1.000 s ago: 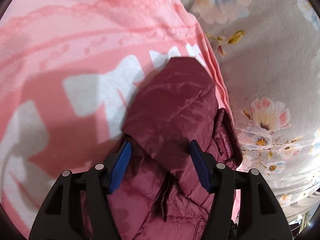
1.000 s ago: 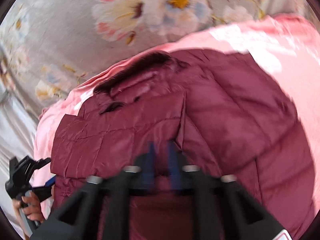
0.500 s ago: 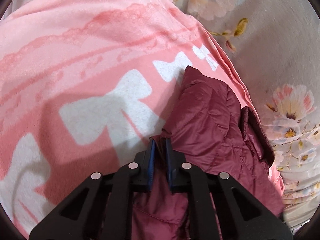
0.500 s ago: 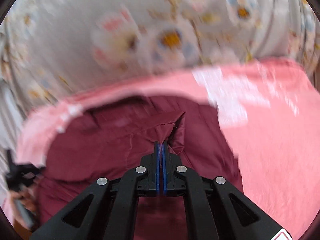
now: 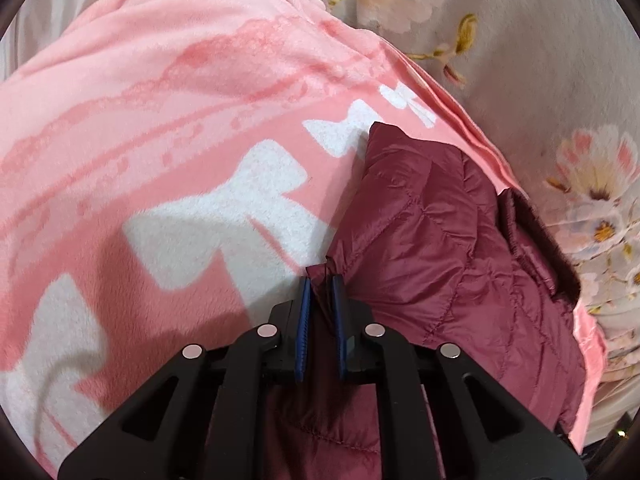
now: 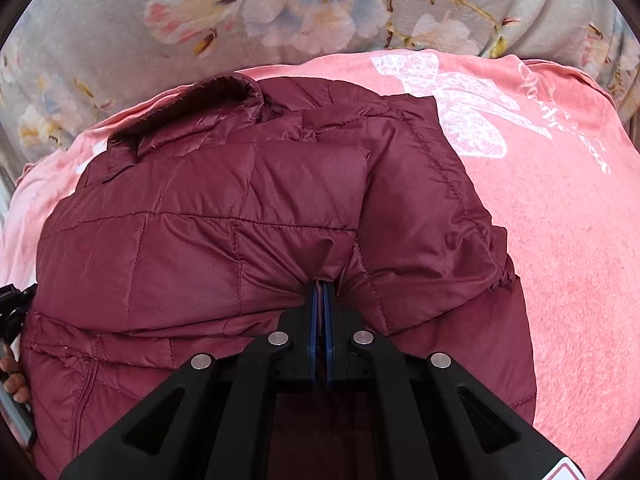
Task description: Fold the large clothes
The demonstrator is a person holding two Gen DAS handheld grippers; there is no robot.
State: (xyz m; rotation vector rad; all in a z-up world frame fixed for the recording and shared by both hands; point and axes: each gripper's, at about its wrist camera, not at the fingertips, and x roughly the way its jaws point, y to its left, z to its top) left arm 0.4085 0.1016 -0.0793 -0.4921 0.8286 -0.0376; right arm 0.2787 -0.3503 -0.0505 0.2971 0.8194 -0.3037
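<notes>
Left wrist view: the left gripper [image 5: 321, 280] has just closed on the jacket [image 5: 432, 240], and its blue pads [image 5: 305, 312] now pinch a small fold of the maroon fabric at the garment's near corner. From the pinch, the quilted jacket spreads ahead and to the right of the gripper, with a darker ribbed edge along its far right side. It lies on a pink blanket [image 5: 160, 140] with white bow shapes, which fills everything ahead and to the left of the gripper. Beyond the blanket, to the upper right, is a grey floral sheet [image 5: 540, 60].

Right wrist view: the right gripper [image 6: 321, 288] is clamped tight on a gathered pleat of the jacket [image 6: 240, 200], the pads [image 6: 313, 316] almost meeting with only a thin strip of fabric between them. The jacket bunches up just ahead of the fingertips and spreads ahead and to the left, its collar [image 6: 192, 108] at the far left end. It rests on the blanket [image 6: 560, 200], bare to the right of the gripper and printed there with a white bow and lettering. The sheet [image 6: 120, 40] lies beyond. At the far left edge, a hand [image 6: 12, 376] holds the other gripper, of which only a black part shows.
</notes>
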